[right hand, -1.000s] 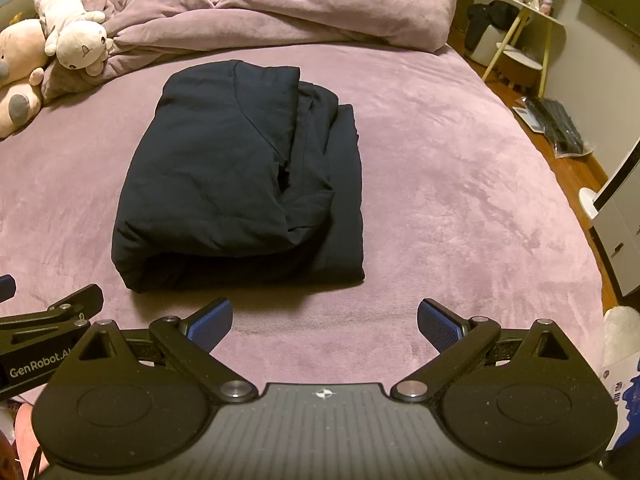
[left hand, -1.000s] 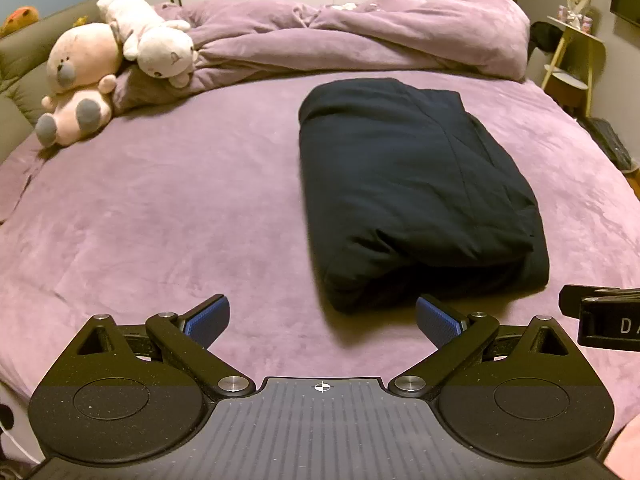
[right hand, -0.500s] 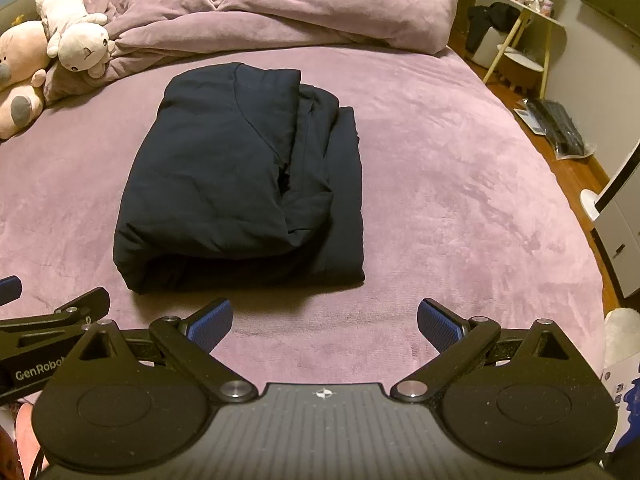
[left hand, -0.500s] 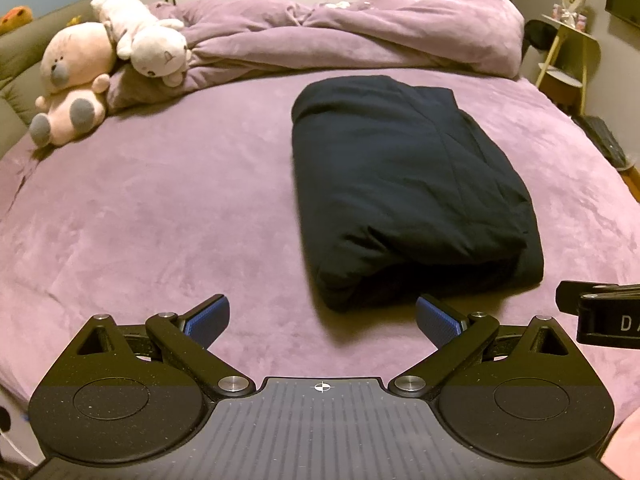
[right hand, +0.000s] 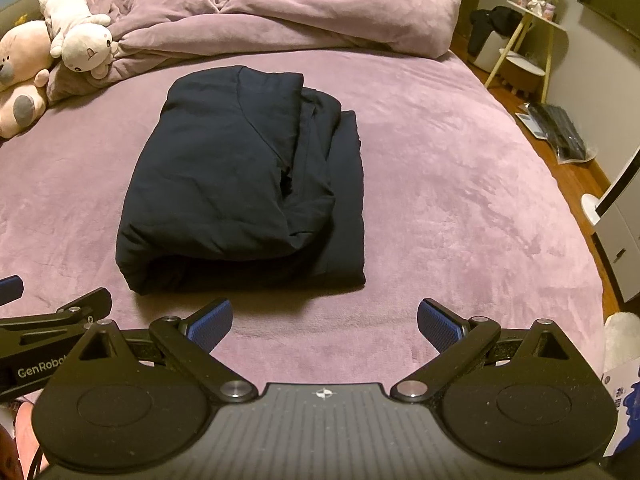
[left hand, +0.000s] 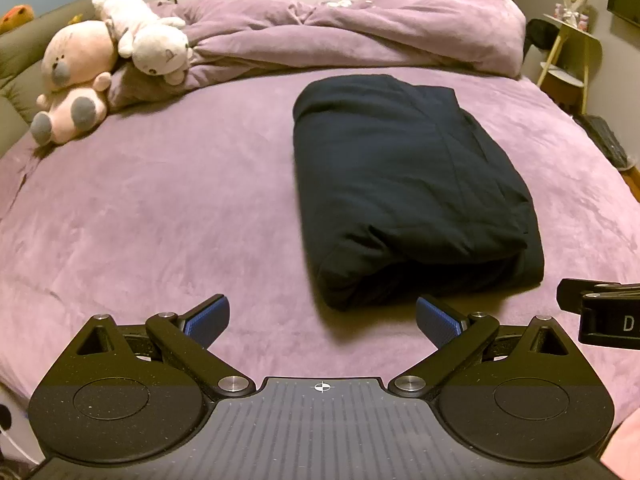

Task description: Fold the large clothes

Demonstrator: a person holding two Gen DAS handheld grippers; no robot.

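Right wrist view: dark garment point(right hand: 244, 192) lies folded into a bundle on the bed point(right hand: 460, 200); both claws, left point(left hand: 322, 318) and right point(right hand: 324, 320), spread and empty, folding looks finished.

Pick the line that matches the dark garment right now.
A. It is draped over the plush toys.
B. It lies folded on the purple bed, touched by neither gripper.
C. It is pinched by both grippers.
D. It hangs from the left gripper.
B: the dark garment lies in a folded bundle on the purple bed, while the left gripper and right gripper are open and short of it.
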